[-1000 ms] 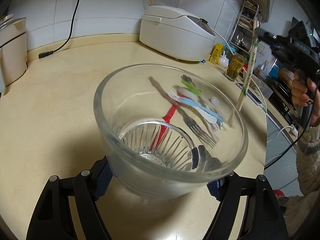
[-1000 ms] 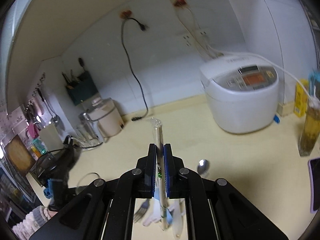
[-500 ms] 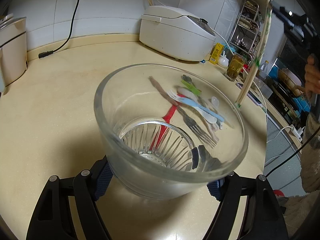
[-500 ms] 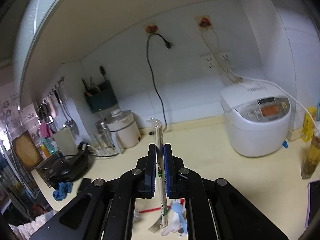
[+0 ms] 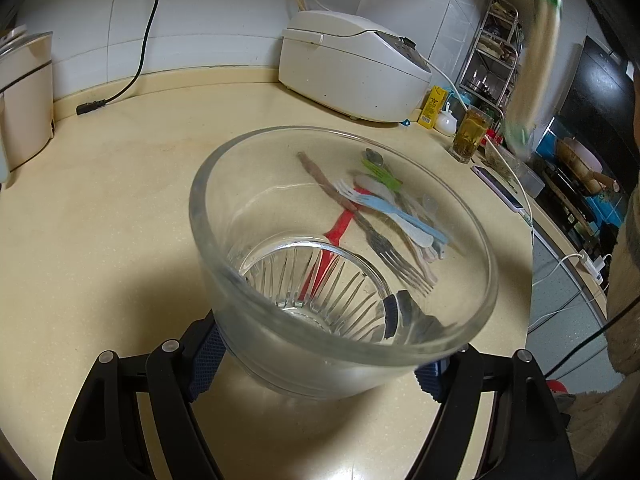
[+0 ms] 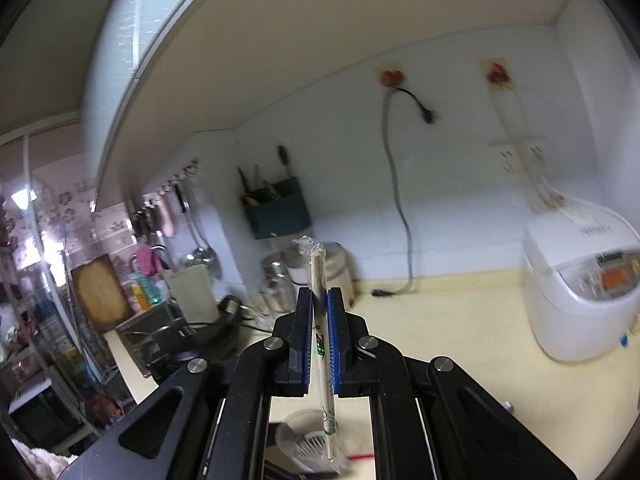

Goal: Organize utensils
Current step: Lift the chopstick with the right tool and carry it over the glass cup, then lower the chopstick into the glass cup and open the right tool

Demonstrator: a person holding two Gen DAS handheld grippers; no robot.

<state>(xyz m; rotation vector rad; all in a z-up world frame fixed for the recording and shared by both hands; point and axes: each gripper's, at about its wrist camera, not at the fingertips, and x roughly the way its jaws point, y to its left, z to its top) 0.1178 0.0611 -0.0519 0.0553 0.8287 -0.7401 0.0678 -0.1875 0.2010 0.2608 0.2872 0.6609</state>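
Beige kitchen counter point(image 5: 120, 208) under white tile, kinda cluttered at the edges. Centre of the left wrist view is the glass cup point(image 5: 340, 264), empty, standing on the counter with the left gripper point(image 5: 320, 356) clamped on its base, one pad each side. Seen through the glass, the utensil pile point(image 5: 380, 208) lies on the counter just behind it: forks, plastic spoons, a red handle.

Right gripper point(image 6: 320, 344) is pinched tight on a wrapped straw point(image 6: 322, 320), which stands roughly upright between the pads, bottom end low in that frame above the blurry cup. In the left view the straw is only a smear at upper right.

Next bit, I'd guess, is dropping the straw in. Tip: line the lower end up over the rim before lowering, keep it vertical, and let go only once the tip is well inside so it doesn't bounce out. Keep the cup steady too.

Rice cooker point(image 5: 352, 76) sits in the back, out of the way.
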